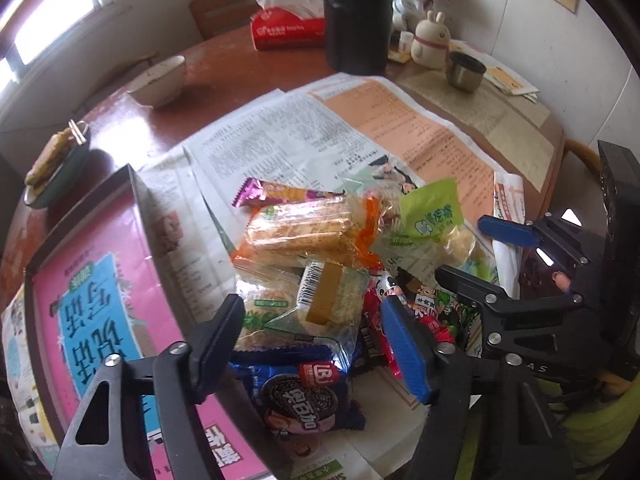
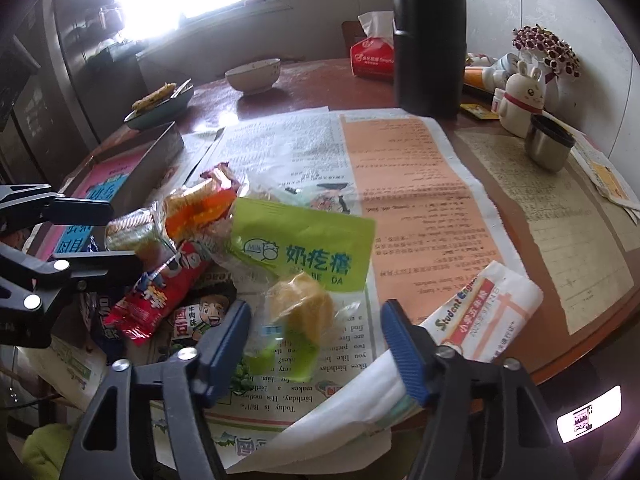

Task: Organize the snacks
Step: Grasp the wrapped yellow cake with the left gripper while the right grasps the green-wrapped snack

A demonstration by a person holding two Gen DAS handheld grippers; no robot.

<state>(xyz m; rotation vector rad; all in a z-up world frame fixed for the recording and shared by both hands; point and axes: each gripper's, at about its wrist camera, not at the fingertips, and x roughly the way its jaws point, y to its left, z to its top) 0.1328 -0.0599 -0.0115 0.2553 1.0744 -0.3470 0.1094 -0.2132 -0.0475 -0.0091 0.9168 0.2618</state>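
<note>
A heap of wrapped snacks lies on newspaper [image 1: 280, 136]. My left gripper [image 1: 311, 304] hovers open over a clear cracker packet [image 1: 332, 300] and a blue cookie pack [image 1: 300, 396]; its pads stand apart from both. An orange wafer packet [image 1: 304, 232] lies beyond. My right gripper [image 2: 316, 308] is open around a green packet with a yellow lump [image 2: 300, 308], clear of its right pad. Red snack sticks [image 2: 160, 296] lie to its left. Each gripper shows in the other's view, the right gripper [image 1: 480, 252] and the left gripper [image 2: 124, 236].
A dark box with a pink printed lining [image 1: 132, 200] stands left of the heap. Behind are a white bowl [image 1: 160, 80], a plate of food [image 1: 56, 168], a red tissue box [image 1: 288, 28], a tall black flask [image 1: 356, 16], a steel cup [image 1: 466, 70] and a rabbit figure [image 1: 430, 40]. A folded paper [image 2: 472, 312] lies right.
</note>
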